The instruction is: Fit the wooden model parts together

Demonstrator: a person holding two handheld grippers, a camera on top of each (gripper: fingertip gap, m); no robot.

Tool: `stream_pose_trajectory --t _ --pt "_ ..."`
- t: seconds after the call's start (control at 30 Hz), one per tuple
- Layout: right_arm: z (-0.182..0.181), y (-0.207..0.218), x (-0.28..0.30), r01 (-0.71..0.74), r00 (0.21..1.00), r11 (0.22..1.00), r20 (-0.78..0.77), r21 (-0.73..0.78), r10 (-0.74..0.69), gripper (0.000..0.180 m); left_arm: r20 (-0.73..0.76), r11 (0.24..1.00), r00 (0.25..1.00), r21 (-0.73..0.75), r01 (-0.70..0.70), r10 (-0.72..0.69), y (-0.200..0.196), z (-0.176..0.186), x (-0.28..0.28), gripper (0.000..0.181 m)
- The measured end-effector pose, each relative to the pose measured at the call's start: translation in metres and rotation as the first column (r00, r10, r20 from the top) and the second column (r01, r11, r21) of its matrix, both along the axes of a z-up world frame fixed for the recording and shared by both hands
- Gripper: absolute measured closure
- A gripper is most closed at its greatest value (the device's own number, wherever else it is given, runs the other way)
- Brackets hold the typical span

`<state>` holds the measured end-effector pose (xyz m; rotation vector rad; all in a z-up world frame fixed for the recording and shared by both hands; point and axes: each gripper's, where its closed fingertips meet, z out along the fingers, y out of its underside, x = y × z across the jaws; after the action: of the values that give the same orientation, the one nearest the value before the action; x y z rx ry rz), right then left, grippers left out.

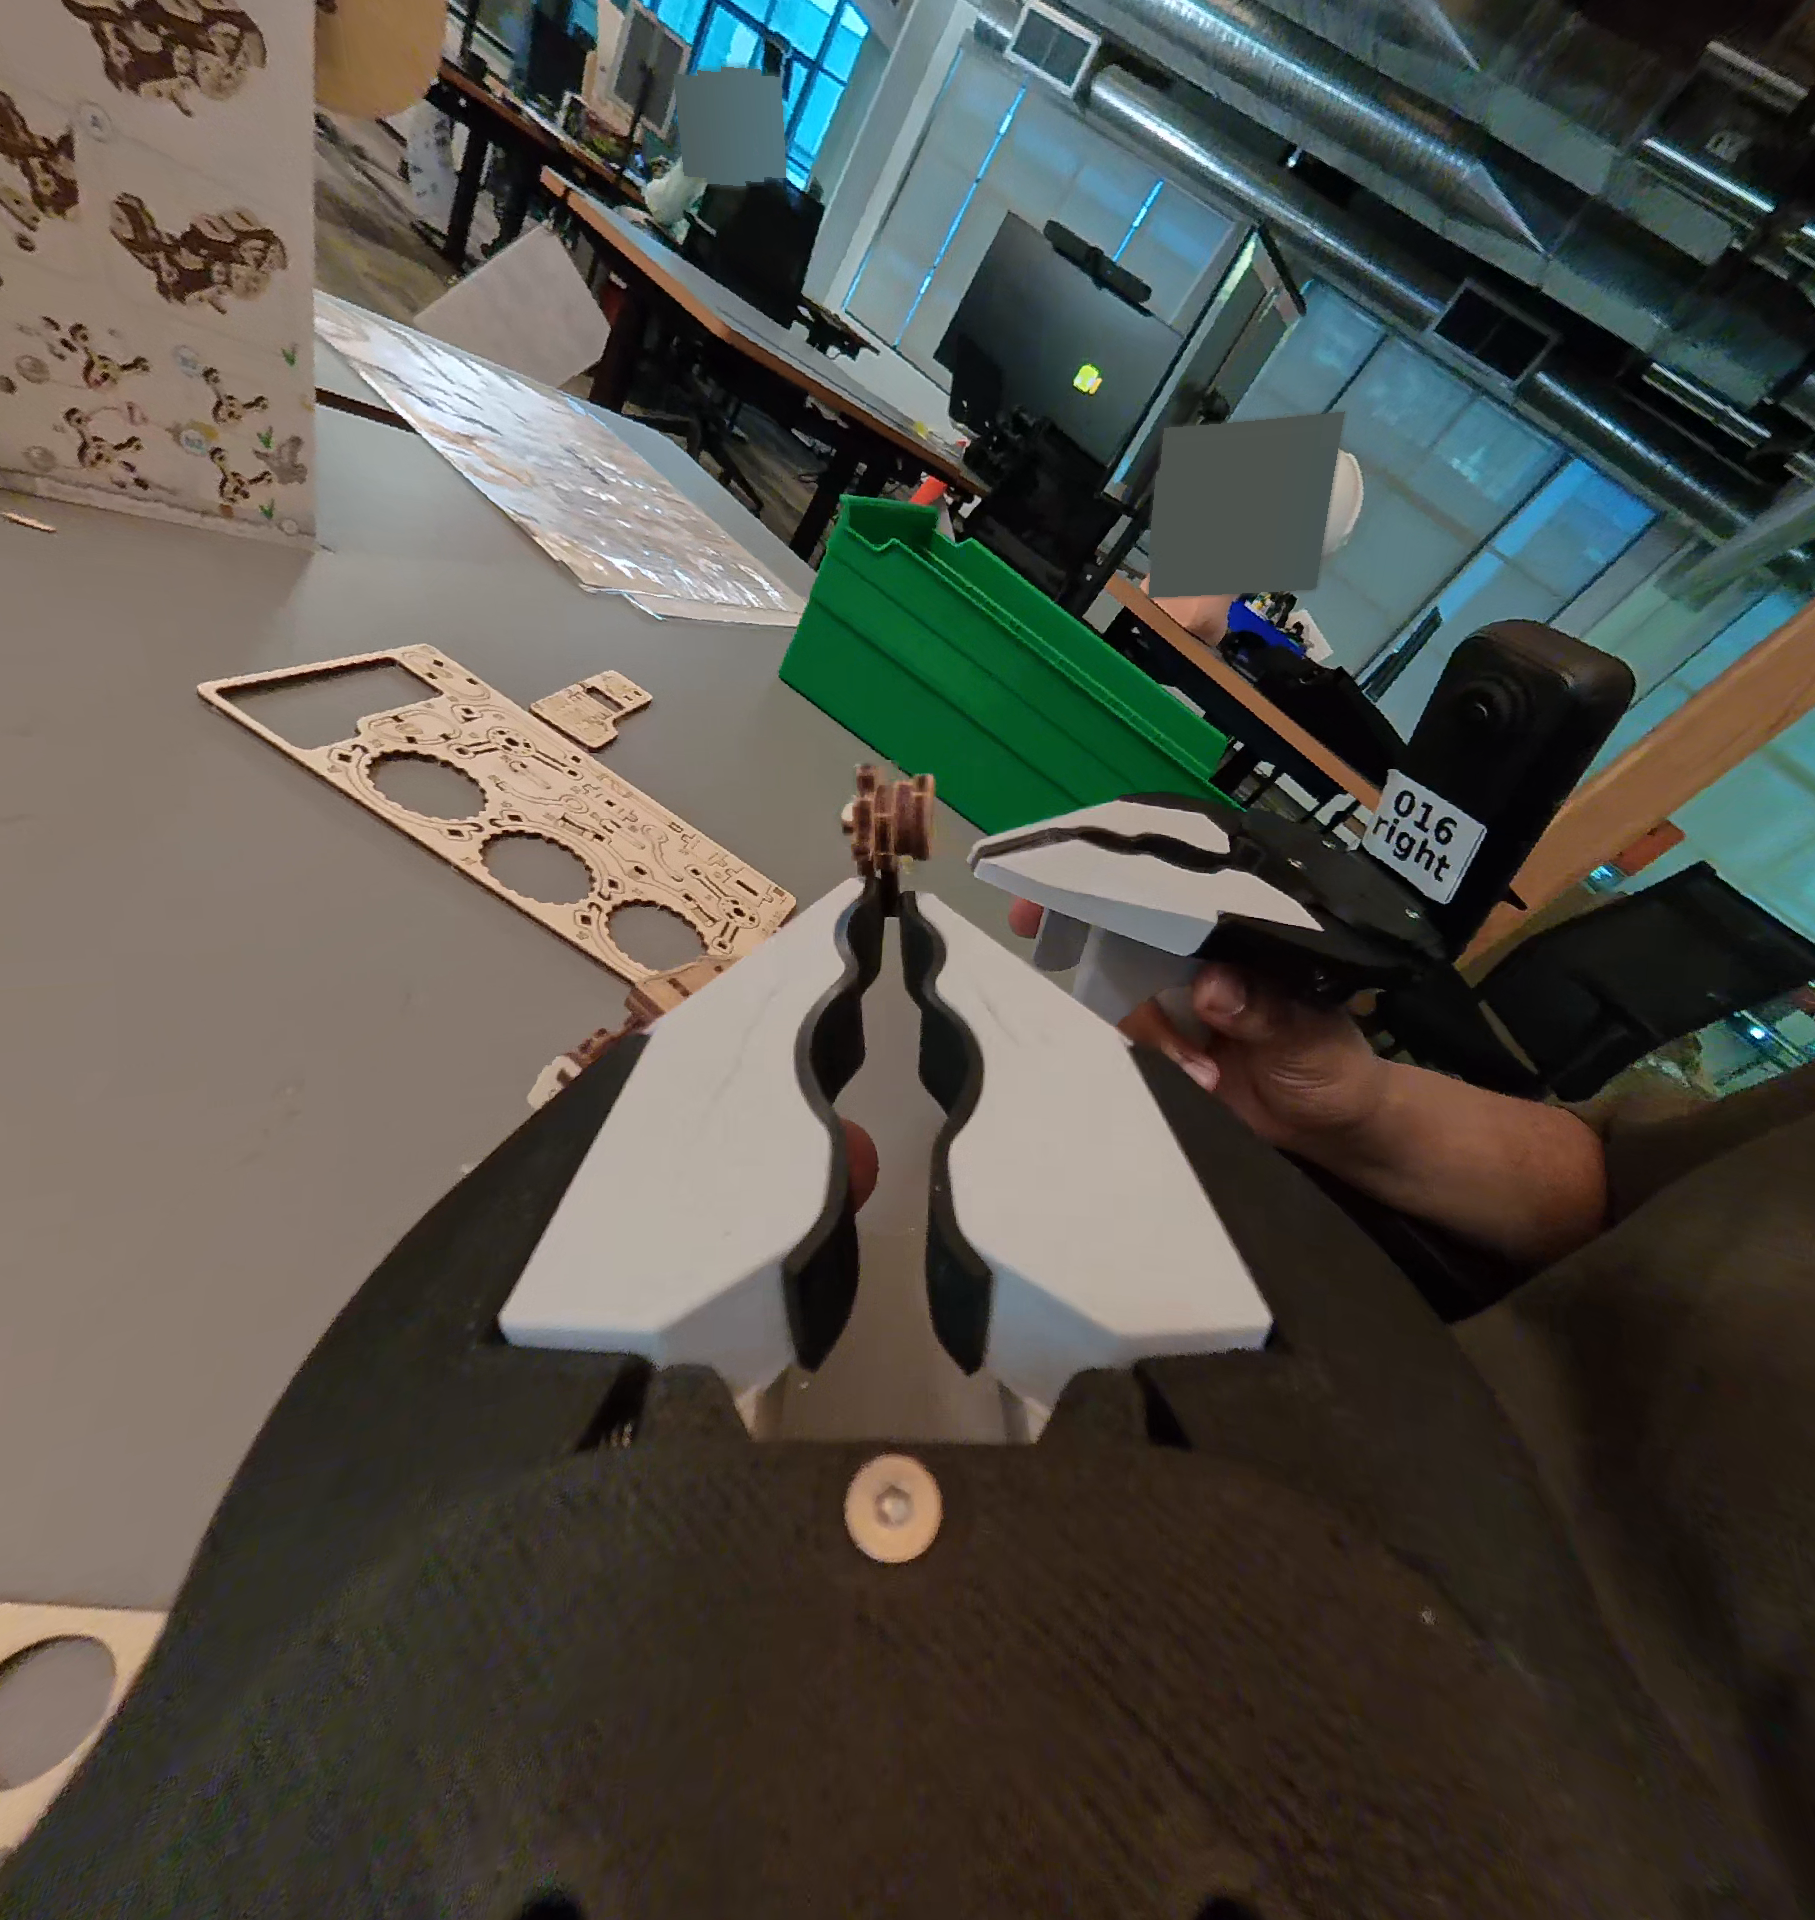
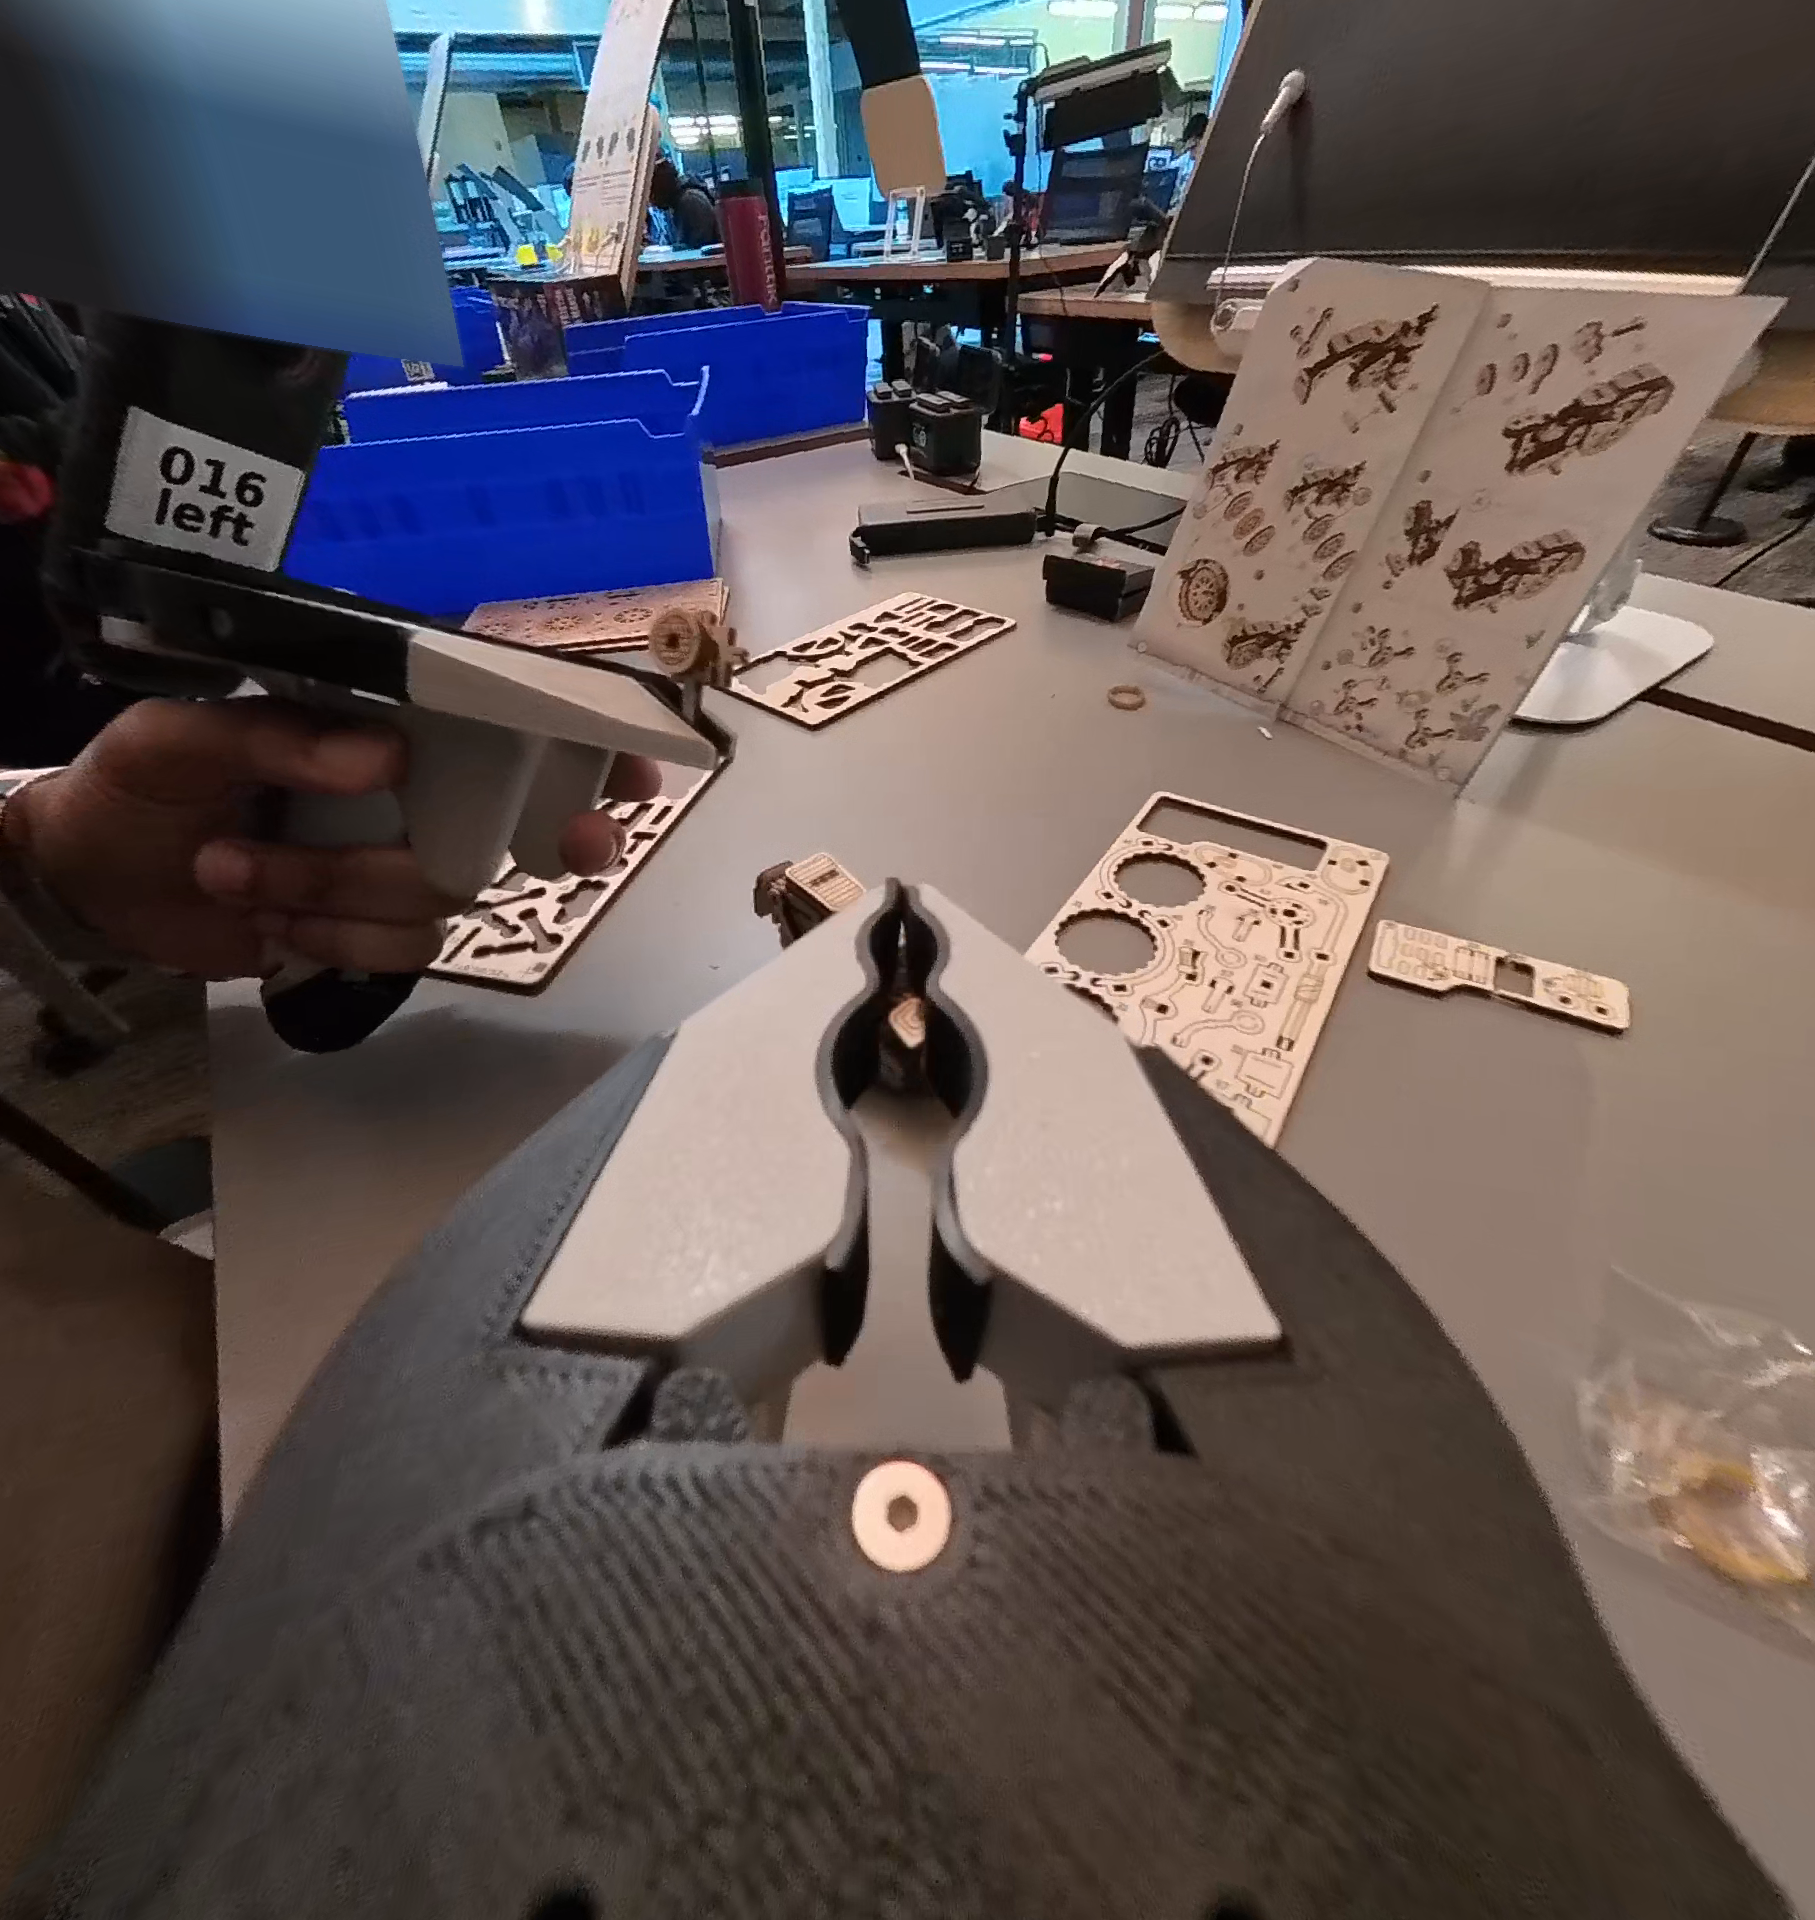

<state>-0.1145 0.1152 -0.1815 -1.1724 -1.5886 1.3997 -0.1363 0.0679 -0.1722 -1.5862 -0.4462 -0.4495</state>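
Observation:
My left gripper [image 1: 887,902] is shut on the stem of a small wooden gear assembly [image 1: 890,823], which stands up above its tips. It also shows in the right wrist view [image 2: 714,732], held by a hand at the left with the gear assembly [image 2: 690,644] on top. My right gripper [image 2: 895,896] is shut at the tips, with a small wooden piece [image 2: 909,1023] caught in the round hollow between its pads. In the left wrist view the right gripper [image 1: 986,857] hovers just right of the gear assembly. A partly built wooden block [image 2: 807,894] lies on the table by the right tips.
Punched-out wooden part sheets [image 2: 1225,956] [image 2: 882,655] and a small sheet offcut [image 2: 1495,971] lie on the grey table [image 2: 986,790]. An illustrated instruction sheet [image 2: 1402,499] stands at the back. There are blue bins [image 2: 529,499], a green bin [image 1: 986,686], and a plastic bag [image 2: 1734,1455] at the right. The gap from one gripper's tips to the other's is roughly 6 centimeters. About 6 centimeters separates my left fingertips from the partly built wooden block [image 2: 807,894].

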Motion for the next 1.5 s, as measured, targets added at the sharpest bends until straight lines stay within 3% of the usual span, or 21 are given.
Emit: stream_pose_trajectory --t 0.6,0.83,1.13,1.3,1.5 --pt "-0.008 0.012 0.005 -0.009 0.998 0.998 0.063 -0.055 0.012 0.173 -0.054 0.996 0.998 -0.082 0.034 -0.038 0.005 -0.013 0.01 0.181" --pt "0.0 -0.014 0.012 -0.143 0.986 0.975 0.056 -0.168 0.154 0.163 -0.214 0.985 0.974 -0.168 0.032 -0.069 0.009 -0.024 0.022 0.181" --pt "-0.004 -0.04 0.009 -0.158 0.982 0.968 0.076 -0.193 0.175 0.154 -0.211 0.966 0.974 -0.257 0.025 -0.081 0.015 -0.042 0.036 0.181" --pt "-0.012 -0.042 0.005 -0.141 0.982 0.979 0.106 -0.147 0.158 0.167 -0.218 0.964 0.973 -0.264 0.013 -0.073 0.015 -0.043 0.04 0.181" --pt "-0.012 -0.039 0.005 -0.15 0.978 0.971 0.115 -0.188 0.173 0.168 -0.237 0.965 0.968 -0.262 0.02 -0.084 0.016 -0.042 0.044 0.177"
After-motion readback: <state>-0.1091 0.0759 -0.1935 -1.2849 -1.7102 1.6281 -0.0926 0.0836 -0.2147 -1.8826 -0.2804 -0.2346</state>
